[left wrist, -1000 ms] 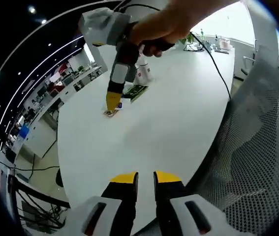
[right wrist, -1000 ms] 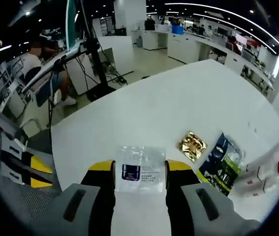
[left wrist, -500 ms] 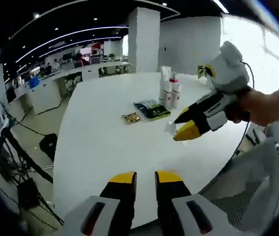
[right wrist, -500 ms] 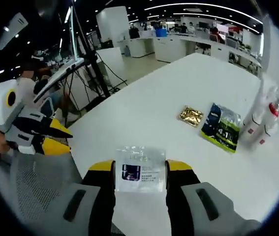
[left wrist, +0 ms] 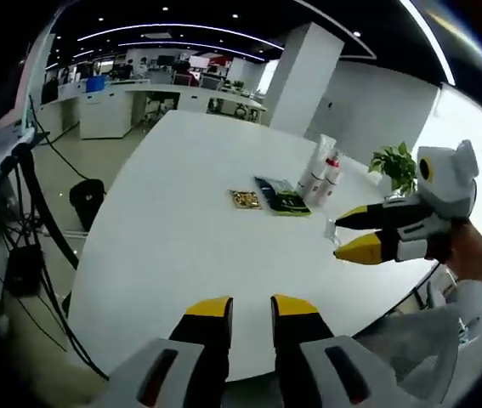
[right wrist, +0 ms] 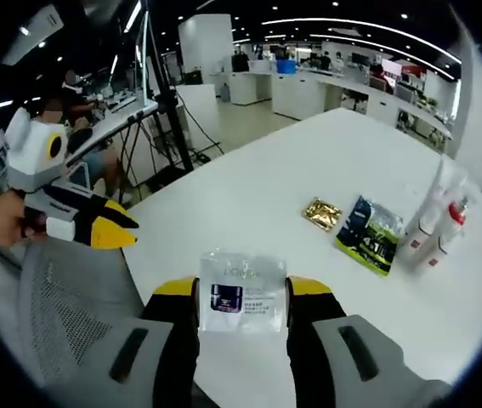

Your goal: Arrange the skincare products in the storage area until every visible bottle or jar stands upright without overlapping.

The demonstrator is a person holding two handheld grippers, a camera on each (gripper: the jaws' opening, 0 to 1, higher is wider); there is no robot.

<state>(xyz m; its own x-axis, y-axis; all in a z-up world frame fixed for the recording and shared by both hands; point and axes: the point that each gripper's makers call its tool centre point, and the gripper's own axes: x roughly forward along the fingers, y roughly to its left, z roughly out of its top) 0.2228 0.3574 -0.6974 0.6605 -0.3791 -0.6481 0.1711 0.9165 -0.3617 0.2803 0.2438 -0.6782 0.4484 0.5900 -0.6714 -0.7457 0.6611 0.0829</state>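
While lifted above the table [right wrist: 249, 195], a sachet [right wrist: 242, 292] sits clamped in the right hand-held gripper [right wrist: 242, 299].

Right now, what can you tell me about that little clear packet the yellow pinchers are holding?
The packet is a small, flat, see-through plastic sachet, roughly square, with a shiny crinkled top edge. Printed on it are a dark jar picture and a white label with tiny text too small to read. It sits between the two yellow-tipped jaws of the right gripper, which is shut on it, held flat and lifted above the white table. In the left gripper view it shows as a pale sliver at that gripper's tips.
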